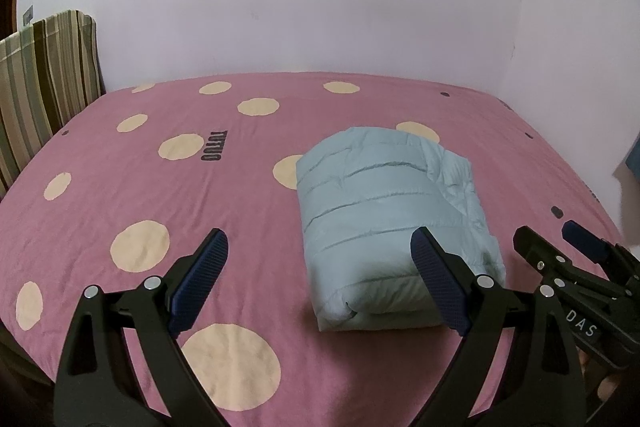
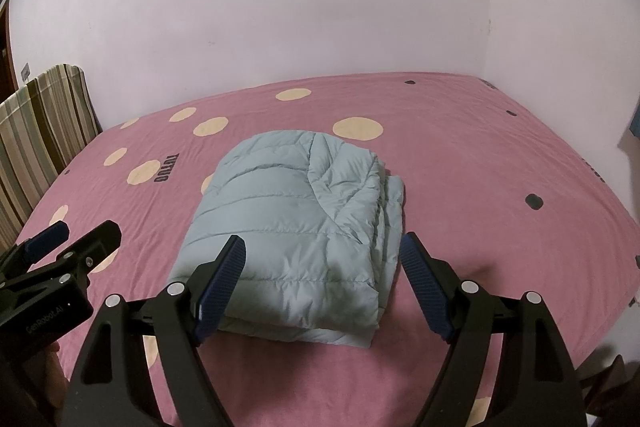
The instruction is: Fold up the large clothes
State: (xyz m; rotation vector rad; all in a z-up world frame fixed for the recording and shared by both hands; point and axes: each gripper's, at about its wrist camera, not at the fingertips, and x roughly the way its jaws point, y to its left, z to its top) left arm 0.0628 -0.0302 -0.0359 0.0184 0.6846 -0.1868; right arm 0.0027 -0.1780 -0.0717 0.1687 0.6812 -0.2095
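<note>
Your puffy blue jacket (image 2: 296, 239) already lies folded into a fat, tidy bundle near the middle of the pink bed sheet (image 1: 120, 187) with the cream dots, so the folding looks almost finished, or fully finished. The far right edge of the bundle shows loose, crinkly layers that stick out a little past the smooth top. If you want it neater, your next move is to tuck or press that right side so the layers line up; go gently, because a puffy jacket likes to spring back open. Your left gripper (image 1: 320, 283) is spread wide and holds nothing. It hangs over the sheet at the near left of the bundle, and its right finger sits in front of the bundle's near corner; you cannot tell from here if it touches the cloth. Your right gripper (image 2: 320, 283) is spread wide too, and it is empty. It hovers over the near edge of the jacket, with one finger on each side of that edge, not pinching. The two grippers are close beside each other. A striped cushion (image 1: 48, 67) stands at the far left against the wall (image 2: 280, 7).
</note>
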